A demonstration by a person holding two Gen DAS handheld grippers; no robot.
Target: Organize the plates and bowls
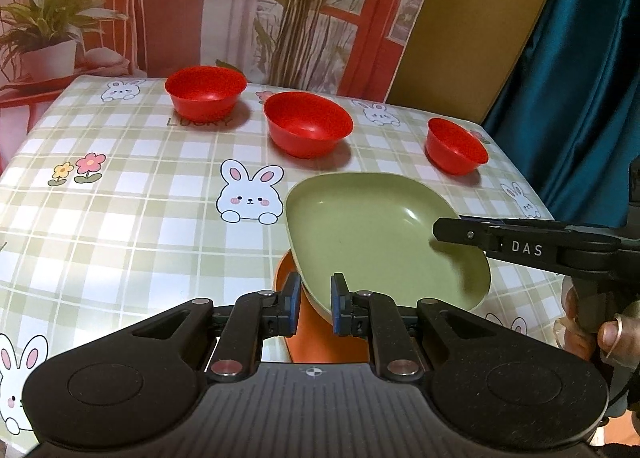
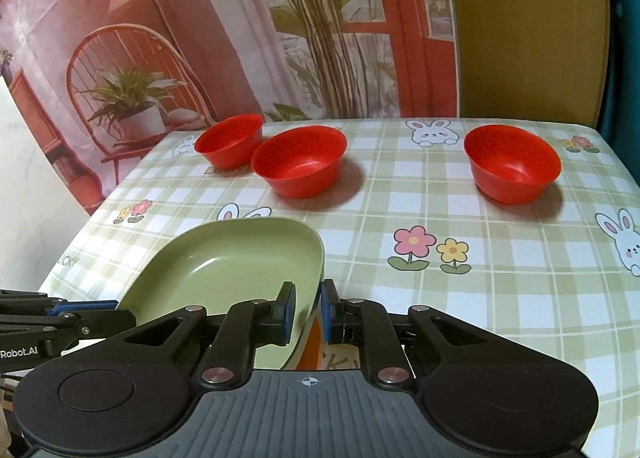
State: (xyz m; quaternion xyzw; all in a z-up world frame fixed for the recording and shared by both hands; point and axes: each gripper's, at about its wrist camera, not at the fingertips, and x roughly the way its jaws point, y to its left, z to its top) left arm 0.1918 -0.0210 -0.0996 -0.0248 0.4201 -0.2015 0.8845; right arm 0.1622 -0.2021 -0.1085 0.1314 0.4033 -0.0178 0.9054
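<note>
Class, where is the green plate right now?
The green plate sits at the table's near edge, gripped on opposite rims by the left gripper and right gripper, over an orange plate.

Open tablecloth left (bowls behind)

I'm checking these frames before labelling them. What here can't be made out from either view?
- Orange plate: in both wrist views mostly covered by the green plate and the gripper bodies; shape and whether the two touch are unclear.
- Left gripper and right gripper: pad contact on the green plate's rim is hidden by the rim itself.
- Hand: cut off by the left view's right edge.
- Tablecloth lettering: partly hidden under a red bowl.
</note>
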